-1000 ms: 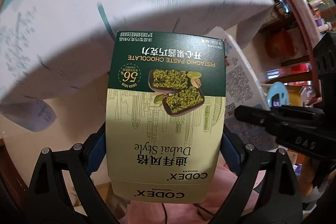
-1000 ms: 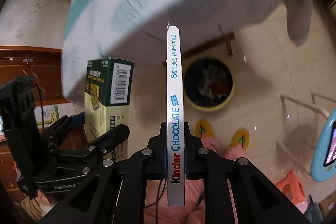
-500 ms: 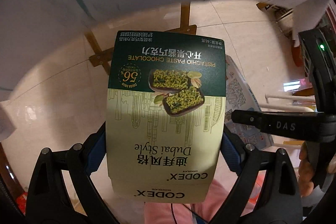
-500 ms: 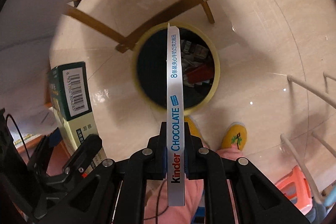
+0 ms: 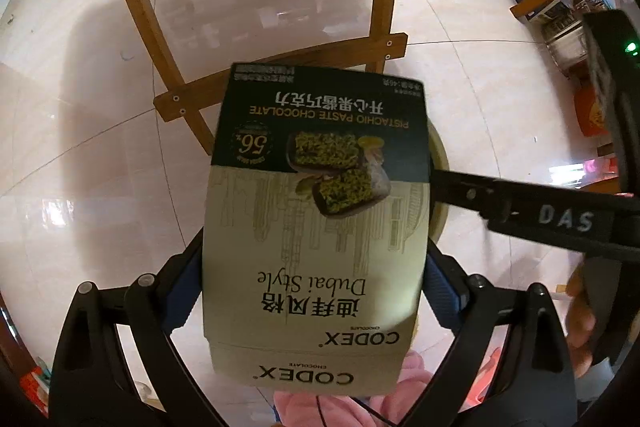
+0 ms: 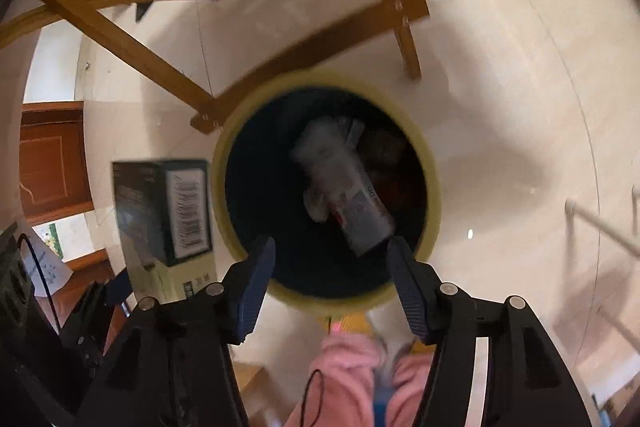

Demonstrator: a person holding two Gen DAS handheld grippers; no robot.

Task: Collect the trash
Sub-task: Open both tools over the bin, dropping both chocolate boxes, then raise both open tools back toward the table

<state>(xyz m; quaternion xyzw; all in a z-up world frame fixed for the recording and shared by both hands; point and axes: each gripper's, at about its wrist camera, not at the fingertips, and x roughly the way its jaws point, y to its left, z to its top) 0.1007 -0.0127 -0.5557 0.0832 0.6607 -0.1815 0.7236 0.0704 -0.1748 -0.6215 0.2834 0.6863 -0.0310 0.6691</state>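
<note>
My left gripper (image 5: 314, 259) is shut on a green and cream Codex chocolate box (image 5: 316, 211), which stands upright between the pads and hides most of the floor ahead. The same box (image 6: 164, 211) shows at the left of the right wrist view, beside the bin. My right gripper (image 6: 330, 247) hangs over a round trash bin (image 6: 434, 187) with a yellow rim. Its jaws are opening and nothing is between them. The white Kinder chocolate box (image 6: 344, 187) lies loose and blurred inside the bin's dark mouth, among other trash.
A wooden table's crossed legs (image 5: 280, 67) stand on the glossy tiled floor just behind the bin. The bin's rim (image 5: 440, 163) peeks out right of the held box. A person's pink trouser legs (image 6: 348, 367) and yellow slippers are below. A wooden cabinet (image 6: 52, 155) stands at left.
Both grippers have sunk from beside the tabletop to low over the floor and bin. The right jaws have opened and the Kinder box has dropped into the bin. The left still holds its box.
</note>
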